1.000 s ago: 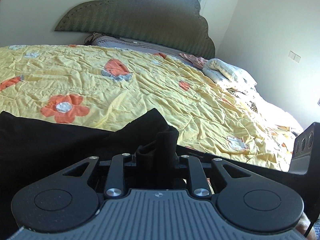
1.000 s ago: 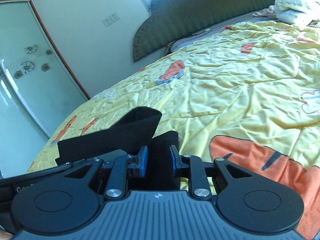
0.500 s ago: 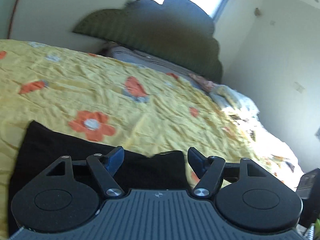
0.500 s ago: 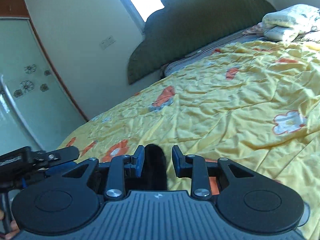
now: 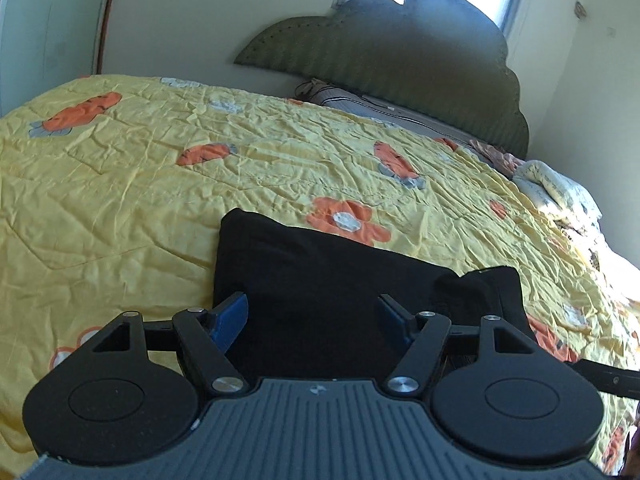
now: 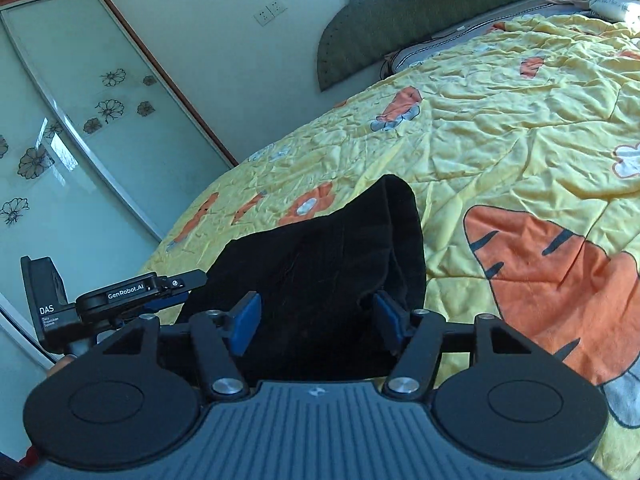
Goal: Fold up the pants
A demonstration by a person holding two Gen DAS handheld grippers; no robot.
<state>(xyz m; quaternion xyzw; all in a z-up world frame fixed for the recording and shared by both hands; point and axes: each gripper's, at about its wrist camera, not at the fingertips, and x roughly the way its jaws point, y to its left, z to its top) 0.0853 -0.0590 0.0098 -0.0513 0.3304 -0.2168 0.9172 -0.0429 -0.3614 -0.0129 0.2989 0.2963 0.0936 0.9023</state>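
The black pants (image 5: 320,280) lie folded in a compact stack on the yellow flowered bedspread (image 5: 160,184). My left gripper (image 5: 314,320) is open, its blue pads spread wide just above the near edge of the pants, holding nothing. In the right wrist view the pants (image 6: 332,252) show a raised fold at the far right corner. My right gripper (image 6: 316,322) is open over their near edge, empty. The left gripper's body (image 6: 132,292) shows at the left of the right wrist view.
A green padded headboard (image 5: 400,60) stands at the far end of the bed. Rolled white bedding (image 5: 556,188) lies at the far right. A glass sliding wardrobe door (image 6: 72,140) with flower prints stands left of the bed.
Both grippers have let go of the black cloth and opened wide. The pants have dropped flat onto the bedspread, and both grippers have drawn back a little.
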